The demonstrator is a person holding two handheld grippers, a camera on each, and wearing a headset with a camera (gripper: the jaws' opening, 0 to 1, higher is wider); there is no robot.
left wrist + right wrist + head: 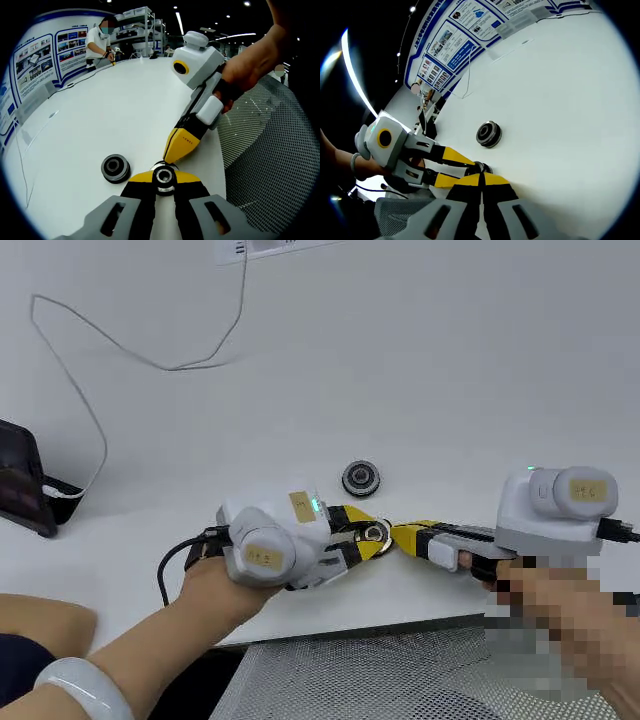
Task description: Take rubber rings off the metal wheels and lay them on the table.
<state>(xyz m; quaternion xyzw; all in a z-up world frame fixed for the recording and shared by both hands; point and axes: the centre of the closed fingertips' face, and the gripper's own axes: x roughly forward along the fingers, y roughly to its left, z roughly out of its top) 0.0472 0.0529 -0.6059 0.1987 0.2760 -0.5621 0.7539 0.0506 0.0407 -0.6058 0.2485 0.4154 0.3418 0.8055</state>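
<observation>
Far out to the left of your left hand-held gripper [362, 536], a dark screen device [20, 480] leans at the edge of the white tabletop [450, 390]. A thin white cable [75, 390] loops up from it toward the wall. Your left wrist carries a pale bangle [85, 685], and that hand wraps the white body of the left hand-held gripper, which is low over the near edge of the tabletop.

Its two yellow-tipped jaws are clamped on a small metal wheel [164, 177], one jaw on each side. The wheel's round face with its shiny hub is turned toward that gripper's camera. A dark band runs around the wheel's outside.

Beyond those jaws and well apart from them, a second wheel [361, 478] lies flat on the tabletop. It wears a black rubber ring around a metal hub, and neither hand-held gripper touches it.

To the right, your right hand-held gripper [402, 534] reaches in level from the other side. Its yellow jaws are pressed together into one wedge, and the tip meets the rim of the clamped wheel head-on. You cannot tell from these views whether that tip has any of the dark band pinched between the jaws. Your right hand grips its handle out past the tabletop edge.
</observation>
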